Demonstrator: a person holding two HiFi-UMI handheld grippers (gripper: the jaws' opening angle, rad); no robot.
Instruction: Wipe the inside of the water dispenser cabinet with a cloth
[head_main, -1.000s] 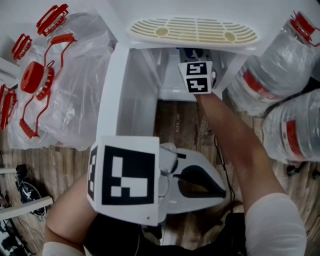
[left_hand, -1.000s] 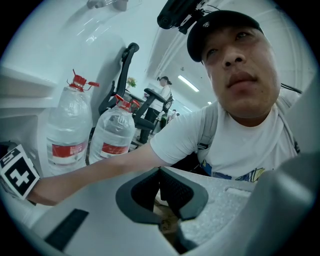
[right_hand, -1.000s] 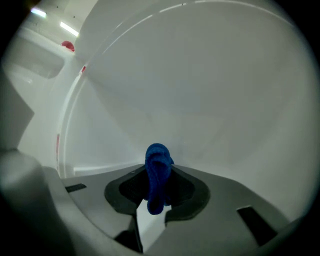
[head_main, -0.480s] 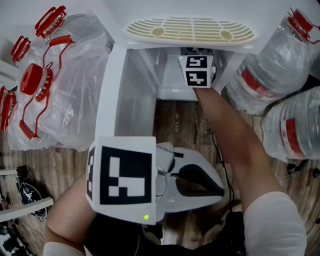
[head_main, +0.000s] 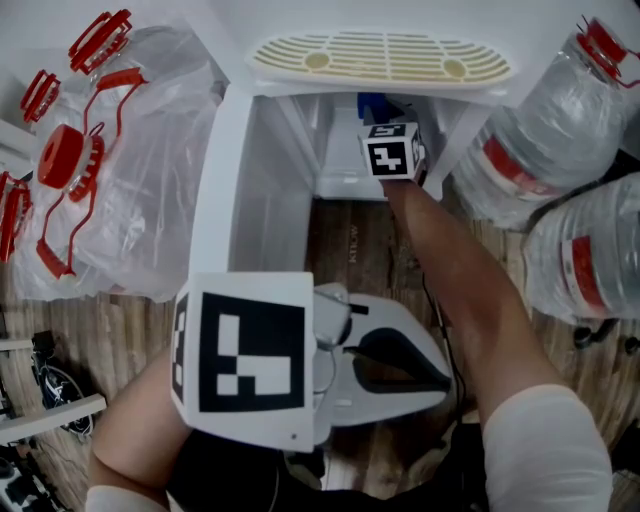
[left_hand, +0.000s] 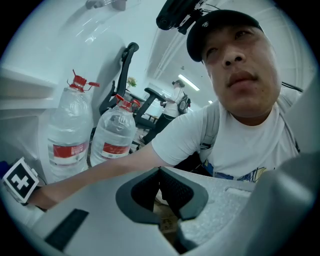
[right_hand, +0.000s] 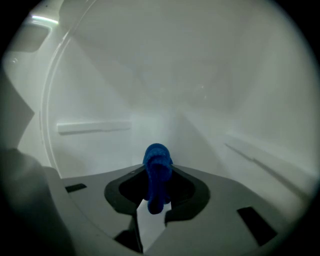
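The white water dispenser cabinet (head_main: 268, 190) stands open on the floor ahead of me, its door (head_main: 214, 170) swung out to the left. My right gripper (head_main: 380, 118) reaches into the cabinet, shut on a blue cloth (head_main: 371, 103). In the right gripper view the bunched cloth (right_hand: 157, 176) sticks up between the jaws in front of the cabinet's pale inner walls (right_hand: 165, 85). My left gripper (head_main: 441, 378) hangs low by my body, outside the cabinet. Its jaws point up and back at me, shut with nothing between them (left_hand: 160, 171).
Large water bottles (head_main: 545, 140) with red labels stand right of the cabinet. Bagged bottles with red caps (head_main: 110, 170) lie to its left. A beige slotted drip tray (head_main: 385, 60) sits above the opening. The floor is wood planks (head_main: 365, 250).
My right gripper has pushed deeper and higher into the cabinet, its marker cube tilting, and the blue cloth now shows beyond it. The left gripper has stayed put.
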